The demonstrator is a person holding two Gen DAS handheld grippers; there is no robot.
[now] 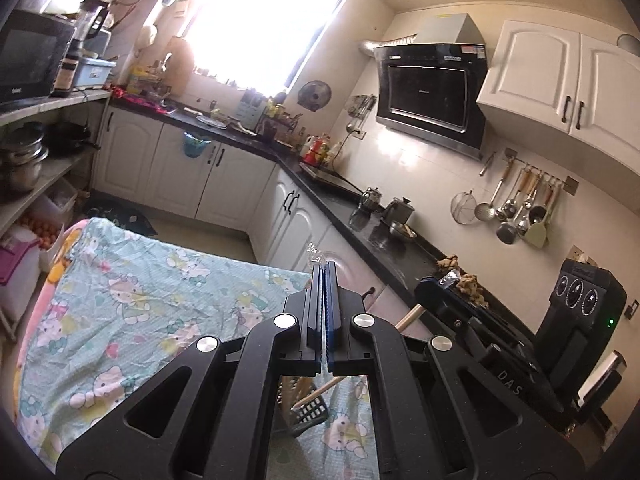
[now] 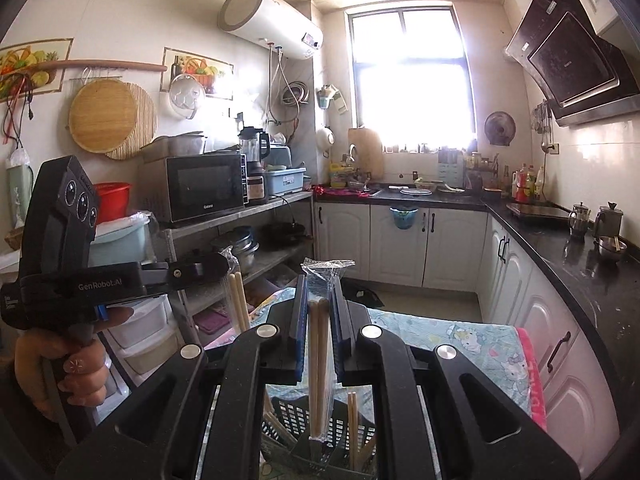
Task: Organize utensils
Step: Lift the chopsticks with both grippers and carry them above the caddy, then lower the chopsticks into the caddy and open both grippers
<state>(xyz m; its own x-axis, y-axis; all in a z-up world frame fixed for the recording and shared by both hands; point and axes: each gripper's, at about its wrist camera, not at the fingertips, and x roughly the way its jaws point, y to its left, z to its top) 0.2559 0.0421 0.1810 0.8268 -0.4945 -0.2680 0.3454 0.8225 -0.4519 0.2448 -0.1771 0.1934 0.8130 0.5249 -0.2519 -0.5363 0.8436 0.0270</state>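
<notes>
My right gripper (image 2: 320,280) is shut on a pair of wooden chopsticks in a clear wrapper (image 2: 318,344), held upright over a black slotted basket (image 2: 296,416). The basket holds several other chopsticks and stands on a table with a cartoon-cat cloth (image 2: 460,336). My left gripper (image 1: 324,266) is shut, and a crumpled bit of clear wrapper (image 1: 316,254) sticks out past its tips. In the right wrist view the left gripper (image 2: 222,266) pinches a second wrapped pair (image 2: 239,300) that hangs down from it. The basket (image 1: 310,412) shows under the left gripper.
A black L-shaped counter (image 1: 384,248) runs along the right with two metal kettles (image 1: 398,208) and a bowl. Ladles hang on the wall (image 1: 516,208). A shelf with a microwave (image 2: 200,186) stands to the left. A hand (image 2: 68,360) holds the left gripper's handle.
</notes>
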